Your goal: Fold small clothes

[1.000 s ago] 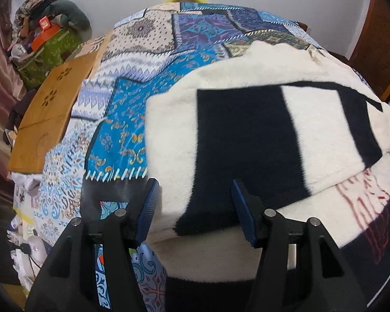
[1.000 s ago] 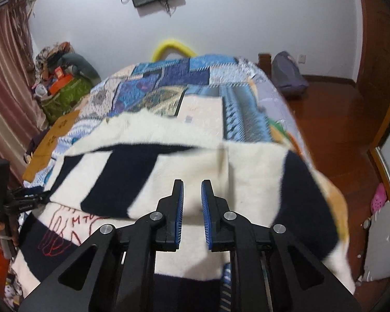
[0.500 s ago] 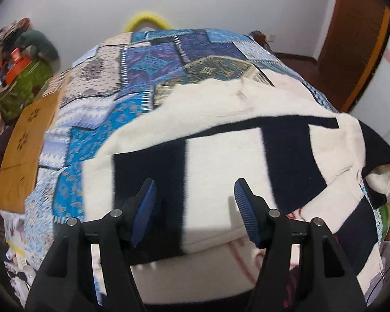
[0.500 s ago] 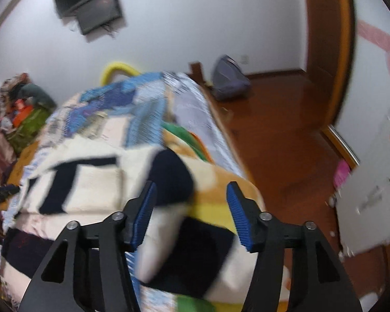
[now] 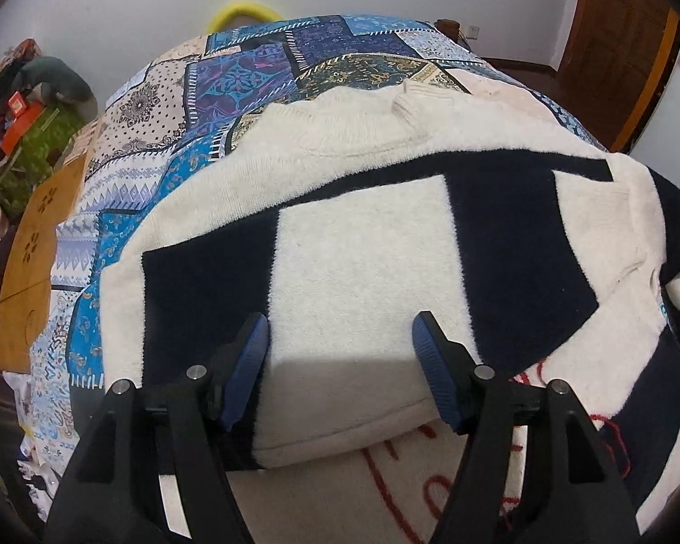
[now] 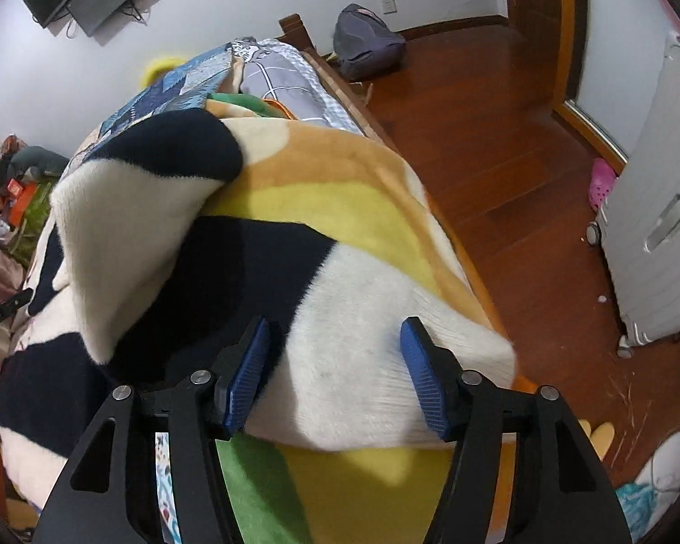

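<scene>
Sweater [image 5: 362,272] lies partly folded on the bed [image 5: 249,72], its sleeve [image 6: 376,362] hanging at the edge under the right tool [image 6: 335,367]. Both tools, including the left tool [image 5: 340,362], are released and still widening, pads off the knit. Risk: the sleeve slides floorward toward 4 o'clock, or a shallow pinch snags one layer and drags the fold open.

Sweater [image 5: 362,281] — fuzzy cream knit with large navy blocks — lies spread across the centre and right of the left wrist view. Collar at upper centre of frame, red line drawing on the cream part at lower right. A folded-over panel covers the middle, its edge running along the lower centre. In the right wrist view — a cream-and-navy flap stands lifted and curled at left, cream hem at lower centre.
</scene>
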Demonstrator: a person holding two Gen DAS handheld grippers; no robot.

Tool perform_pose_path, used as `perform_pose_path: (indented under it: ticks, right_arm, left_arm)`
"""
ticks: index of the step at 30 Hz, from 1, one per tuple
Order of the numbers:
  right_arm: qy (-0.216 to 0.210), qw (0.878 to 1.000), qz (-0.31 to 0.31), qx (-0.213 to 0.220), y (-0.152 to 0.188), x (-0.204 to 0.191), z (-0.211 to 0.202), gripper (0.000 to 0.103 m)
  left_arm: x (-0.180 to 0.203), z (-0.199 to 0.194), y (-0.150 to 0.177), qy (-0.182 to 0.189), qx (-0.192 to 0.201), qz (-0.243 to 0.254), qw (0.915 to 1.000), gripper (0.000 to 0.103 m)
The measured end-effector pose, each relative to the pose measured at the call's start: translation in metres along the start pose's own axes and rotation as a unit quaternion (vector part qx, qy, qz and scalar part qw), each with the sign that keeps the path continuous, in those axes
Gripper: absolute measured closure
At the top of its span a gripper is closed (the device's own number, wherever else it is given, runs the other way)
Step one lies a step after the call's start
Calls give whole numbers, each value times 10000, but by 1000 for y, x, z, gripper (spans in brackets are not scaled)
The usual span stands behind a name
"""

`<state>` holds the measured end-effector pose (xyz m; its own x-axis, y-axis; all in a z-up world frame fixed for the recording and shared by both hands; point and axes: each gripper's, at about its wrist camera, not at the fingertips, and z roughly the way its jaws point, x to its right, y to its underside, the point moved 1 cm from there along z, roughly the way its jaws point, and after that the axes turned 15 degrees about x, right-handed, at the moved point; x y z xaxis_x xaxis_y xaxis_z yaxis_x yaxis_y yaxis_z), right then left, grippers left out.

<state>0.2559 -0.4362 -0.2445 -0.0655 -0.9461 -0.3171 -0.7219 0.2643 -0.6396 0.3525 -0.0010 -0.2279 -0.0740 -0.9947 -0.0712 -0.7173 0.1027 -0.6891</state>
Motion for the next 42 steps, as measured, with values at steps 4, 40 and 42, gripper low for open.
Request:
perform_pose_path:
  ticks: [4, 40, 42]
  right_arm:
    - [-23, 10000, -32, 91, 1, -4, 7, 67]
    - [-2136, 9396, -2241, 1457, -87, -339, -28, 95]
    - [-2272, 9361, -2366, 1273, -76, -359, -20, 95]
  left_arm:
    - [1, -1, 0, 29, 21, -43, 10000, 37]
    - [-82, -91, 33, 381, 854, -731, 9929, 38]
    - [-91, -92, 40, 379, 784, -810, 9929, 38]
